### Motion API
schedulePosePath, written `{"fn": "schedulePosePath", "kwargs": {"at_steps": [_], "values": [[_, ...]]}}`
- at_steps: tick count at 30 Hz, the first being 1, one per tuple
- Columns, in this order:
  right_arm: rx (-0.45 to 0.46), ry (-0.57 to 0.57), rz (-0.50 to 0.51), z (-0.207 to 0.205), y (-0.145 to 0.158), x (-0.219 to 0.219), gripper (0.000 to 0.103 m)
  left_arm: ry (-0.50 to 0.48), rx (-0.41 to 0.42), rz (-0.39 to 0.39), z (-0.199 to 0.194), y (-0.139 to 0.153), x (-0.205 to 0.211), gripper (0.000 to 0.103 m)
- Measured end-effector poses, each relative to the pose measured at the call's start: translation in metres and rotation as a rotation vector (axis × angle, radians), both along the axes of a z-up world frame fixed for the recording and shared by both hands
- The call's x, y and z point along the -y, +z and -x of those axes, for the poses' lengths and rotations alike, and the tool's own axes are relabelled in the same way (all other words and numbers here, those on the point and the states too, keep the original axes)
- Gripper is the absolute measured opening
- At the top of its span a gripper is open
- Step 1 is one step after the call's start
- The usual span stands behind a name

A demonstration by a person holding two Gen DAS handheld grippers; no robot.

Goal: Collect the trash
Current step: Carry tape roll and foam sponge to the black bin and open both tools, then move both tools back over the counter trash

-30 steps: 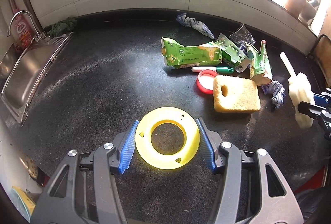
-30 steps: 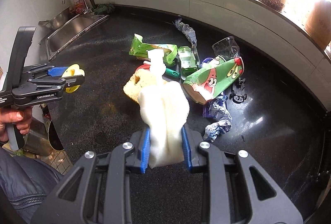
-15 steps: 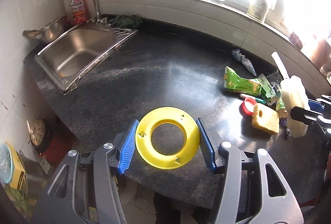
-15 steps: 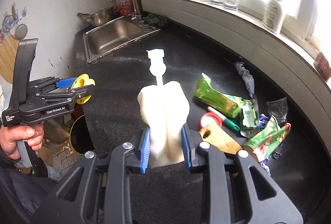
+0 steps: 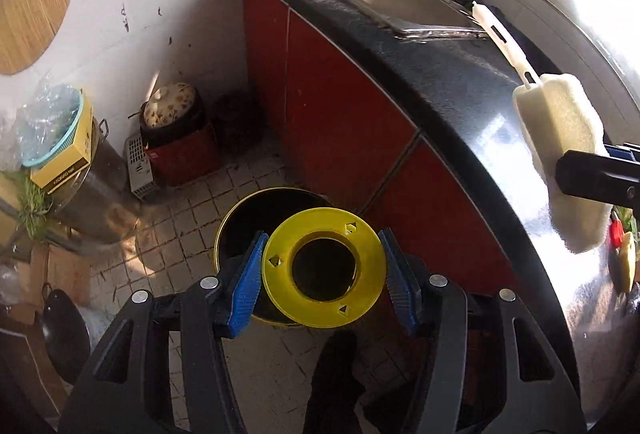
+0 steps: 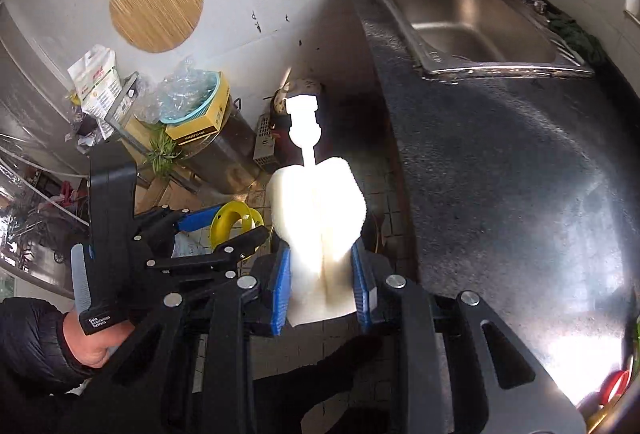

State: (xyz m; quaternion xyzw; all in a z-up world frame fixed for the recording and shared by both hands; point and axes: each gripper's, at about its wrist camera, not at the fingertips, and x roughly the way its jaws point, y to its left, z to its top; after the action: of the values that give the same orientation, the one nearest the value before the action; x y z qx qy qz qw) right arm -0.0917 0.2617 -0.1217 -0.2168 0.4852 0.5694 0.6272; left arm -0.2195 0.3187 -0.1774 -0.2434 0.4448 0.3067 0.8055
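My left gripper (image 5: 322,276) is shut on a yellow plastic ring (image 5: 324,268) and holds it over the floor, right above a round dark bin with a yellow rim (image 5: 256,218). My right gripper (image 6: 320,282) is shut on a white sponge brush (image 6: 318,218) with a white handle, held beyond the counter's edge. The brush also shows at the right of the left wrist view (image 5: 560,137). The left gripper with the ring shows in the right wrist view (image 6: 236,222).
The black counter (image 5: 460,73) on red cabinets (image 5: 340,105) curves along the right, with a steel sink (image 6: 472,17) at its far end. Boxes, a metal pot (image 5: 96,181) and a red basket (image 5: 180,153) stand on the tiled floor by the wall.
Both grippers have swung left off the counter with their loads. The ring is now over the floor bin; the trash pile has slid out to the far right edge.
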Motion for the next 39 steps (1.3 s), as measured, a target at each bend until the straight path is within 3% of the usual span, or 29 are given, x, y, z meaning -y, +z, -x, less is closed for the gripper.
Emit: {"fn": "schedulePosePath", "kwargs": {"at_steps": [4, 10, 16, 17, 18, 19, 20, 27, 33, 36, 39], "values": [[-0.072, 0.029, 0.088, 0.009, -0.059, -0.049, 0.027, 0.041, 0.025, 0.055, 0.018, -0.050, -0.028, 0.055], [-0.106, 0.031, 0.211, 0.011, -0.130, -0.097, 0.027, 0.117, 0.027, 0.176, 0.028, -0.121, -0.055, 0.055], [-0.095, 0.033, 0.256, 0.006, -0.156, -0.118, 0.029, 0.115, 0.007, 0.200, 0.019, -0.149, -0.062, 0.055], [-0.095, 0.033, 0.255, 0.005, -0.157, -0.119, 0.038, 0.110, 0.007, 0.204, 0.018, -0.151, -0.062, 0.062], [-0.097, 0.026, 0.258, 0.004, -0.155, -0.119, 0.047, 0.107, 0.007, 0.204, 0.017, -0.151, -0.063, 0.078], [-0.106, 0.016, 0.249, 0.002, -0.153, -0.119, 0.067, 0.112, 0.004, 0.196, 0.017, -0.150, -0.063, 0.085], [-0.113, 0.010, 0.231, 0.000, -0.148, -0.117, 0.078, 0.120, 0.008, 0.188, 0.018, -0.149, -0.063, 0.087], [-0.089, 0.052, 0.145, 0.003, -0.092, -0.089, 0.079, 0.133, 0.006, 0.179, 0.023, -0.120, -0.060, 0.088], [-0.037, 0.003, 0.038, -0.006, -0.009, -0.021, 0.087, 0.053, -0.013, 0.073, 0.015, -0.054, -0.032, 0.090], [0.011, -0.077, -0.017, -0.020, 0.033, 0.030, 0.091, -0.030, 0.001, 0.021, 0.000, -0.010, -0.011, 0.097], [0.084, -0.194, -0.062, -0.037, 0.070, 0.092, 0.095, -0.130, 0.030, -0.012, -0.027, 0.035, 0.015, 0.097]]}}
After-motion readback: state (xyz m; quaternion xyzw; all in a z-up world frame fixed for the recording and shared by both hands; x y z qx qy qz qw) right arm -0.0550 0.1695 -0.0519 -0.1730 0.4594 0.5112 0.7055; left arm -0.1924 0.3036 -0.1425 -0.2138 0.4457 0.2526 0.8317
